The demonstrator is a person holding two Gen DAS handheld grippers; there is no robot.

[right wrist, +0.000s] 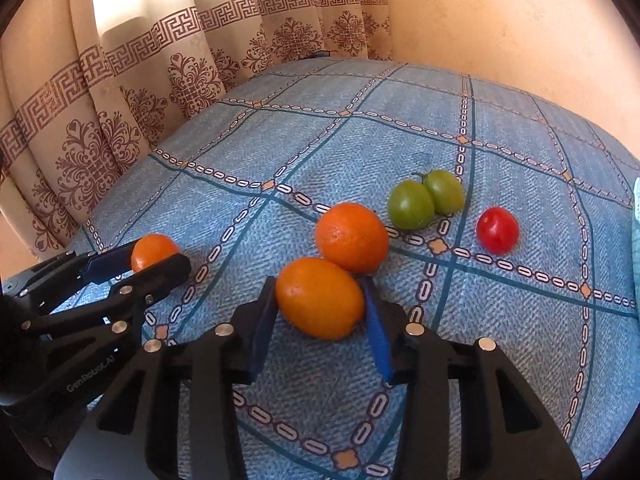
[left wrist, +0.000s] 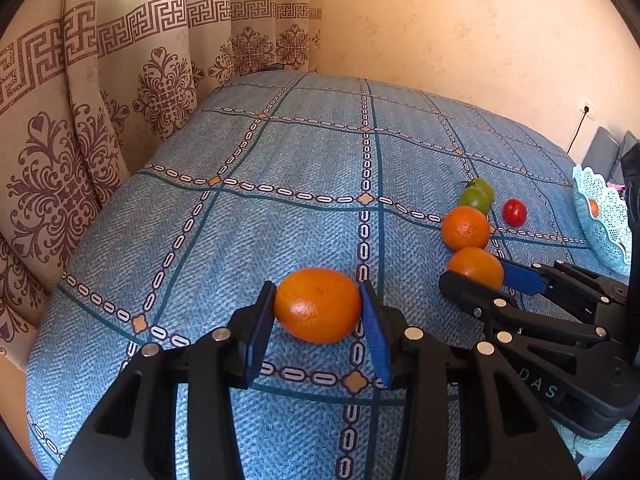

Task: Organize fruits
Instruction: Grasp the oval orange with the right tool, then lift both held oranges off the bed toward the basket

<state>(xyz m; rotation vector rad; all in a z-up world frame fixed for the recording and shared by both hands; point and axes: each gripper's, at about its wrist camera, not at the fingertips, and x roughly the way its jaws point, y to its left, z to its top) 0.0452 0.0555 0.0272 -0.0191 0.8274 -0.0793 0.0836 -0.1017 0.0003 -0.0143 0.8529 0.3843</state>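
Left wrist view shows the left gripper (left wrist: 319,306) clamped on one orange (left wrist: 318,305), its two blue pads (left wrist: 376,332) pressed against the fruit's left and right sides just above the blue checked tablecloth (left wrist: 280,152). To the right of that orange, the right gripper (left wrist: 482,276) grips a second orange (left wrist: 476,266) between a black finger and a blue pad. A third orange (left wrist: 465,227) sits on the cloth just behind the second one, touching or nearly touching it. Behind the third orange stand two green tomatoes (left wrist: 477,195), pressed together, and one red tomato (left wrist: 514,212) lies a little to their right, apart from them. Farther right of the red tomato, at the edge of the view, is one light blue lattice basket (left wrist: 600,208), with something orange showing inside; what it is cannot be told.

Right wrist view gives the same count: three oranges, two green tomatoes (right wrist: 426,198), one red tomato (right wrist: 497,230). Here the right gripper (right wrist: 320,300) is closed on the second orange (right wrist: 320,298), which touches the third orange (right wrist: 352,237) behind it. Well to the left of the third orange, the left gripper (right wrist: 154,258) holds the first orange (right wrist: 152,251). Patterned cream curtains (right wrist: 120,100) hang behind the table's far left edge, and a plain peach wall (right wrist: 520,20) stands to their right.
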